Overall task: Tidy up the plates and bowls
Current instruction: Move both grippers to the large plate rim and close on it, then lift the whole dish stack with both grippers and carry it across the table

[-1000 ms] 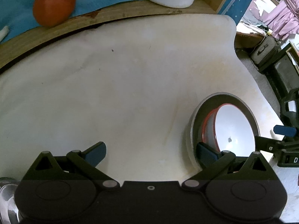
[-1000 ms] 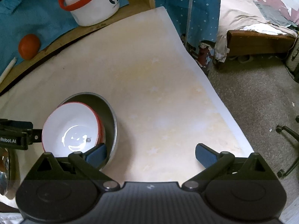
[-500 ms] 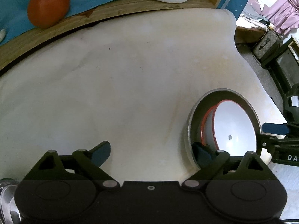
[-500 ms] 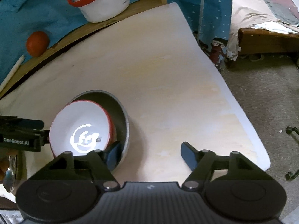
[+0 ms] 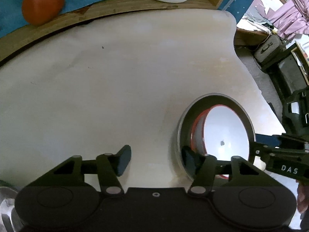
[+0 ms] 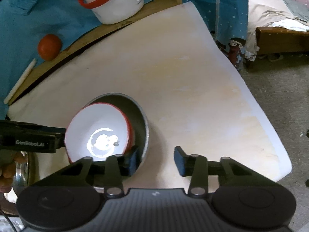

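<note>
The metal bowl (image 6: 142,119) sits on the tabletop (image 6: 193,96) toward its near edge, with the red-rimmed white bowl (image 6: 98,129) nested inside it, tilted and leaning toward one side of the metal wall rather than seated flat. The left gripper (image 5: 154,158) is open; its right finger reaches inside the metal bowl's near wall, its left finger stands clear over bare tabletop. The right gripper (image 6: 156,158) is likewise open, its left finger down inside the metal bowl beside the white bowl's rim, its right finger outside over the tabletop. Neither pair of jaws is closed on anything. Judgement: both bowls appear rigid and smooth; the white one looks like enamel or glazed ware, liable to chip and to slip between flat pads, and the metal one light enough to skid when pushed. The rim wall is the sound place to pinch, one finger inside and one outside. The loose inner bowl may shift or rattle if the outer is lifted unevenly. An orange fruit (image 5: 43,2) and a white bucket (image 6: 114,3) stand on the shelf behind, well apart.
</note>
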